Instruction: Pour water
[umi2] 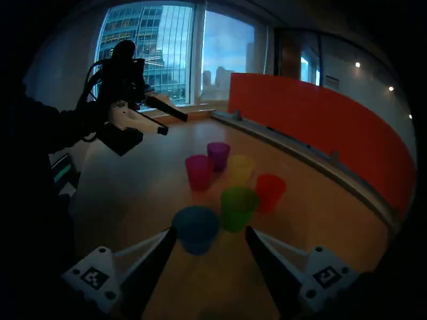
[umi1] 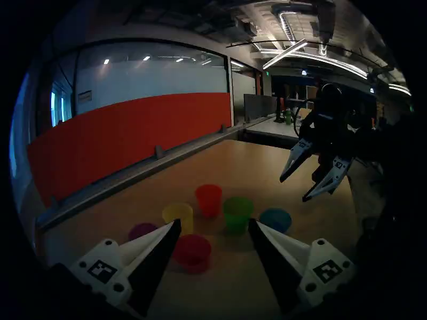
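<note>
Six small plastic cups stand upright in a loose ring on a pale wooden table, and two hand-held grippers hover over them from opposite sides. Read from the left gripper's side, the pink cup sits at 6 o'clock, nearest it. The purple cup is at 8, the yellow cup at 10, the red cup at 12, the green cup at 2 and the blue cup at 4. The left gripper has its fingers spread wide and holds nothing; the pink cup lies just ahead of its tips. The right gripper also has its fingers apart and holds nothing, with the blue cup just beyond them and the green cup beside it. A dark sleeve shows behind each tool. No water can be made out, and the cups are too dim to tell whether any is filled. The step in hand looks like choosing a cup and taking hold of it. It would go best with the fingers brought level around the cup's wall, closed gently so the thin plastic does not buckle. The cup should then be lifted clear of its close neighbours before it is tilted slowly over the receiving cup.
</note>
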Demonstrator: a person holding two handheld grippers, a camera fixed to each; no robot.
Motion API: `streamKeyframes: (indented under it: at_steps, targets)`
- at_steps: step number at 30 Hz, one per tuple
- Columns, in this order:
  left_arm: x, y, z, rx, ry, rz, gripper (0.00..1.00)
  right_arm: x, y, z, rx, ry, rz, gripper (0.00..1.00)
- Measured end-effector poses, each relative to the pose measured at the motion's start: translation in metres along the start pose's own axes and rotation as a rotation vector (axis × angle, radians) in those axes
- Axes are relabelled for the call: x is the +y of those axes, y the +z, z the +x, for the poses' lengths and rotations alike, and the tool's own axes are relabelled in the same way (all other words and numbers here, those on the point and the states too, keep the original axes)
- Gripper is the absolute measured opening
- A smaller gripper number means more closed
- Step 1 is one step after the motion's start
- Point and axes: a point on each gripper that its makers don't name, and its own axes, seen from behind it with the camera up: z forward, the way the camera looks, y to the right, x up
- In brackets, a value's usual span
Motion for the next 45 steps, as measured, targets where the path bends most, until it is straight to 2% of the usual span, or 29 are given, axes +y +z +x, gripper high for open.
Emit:
streamKeyframes:
  at_steps: [24,42,45]
  targets:
    - [-0.005,0.009,-0.004,-0.004,-0.005,-0.010,0.93,-0.019,0.056,-0.029,-0.058,0.011,0.068,1.00]
    - [-0.003,0.016,-0.007,-0.007,-0.014,-0.024,0.93,-0.024,0.090,-0.034,-0.071,-0.006,0.088,1.00]
    - [-0.002,0.016,-0.008,-0.009,-0.012,-0.026,0.93,-0.023,0.094,-0.034,-0.072,-0.007,0.081,0.93]
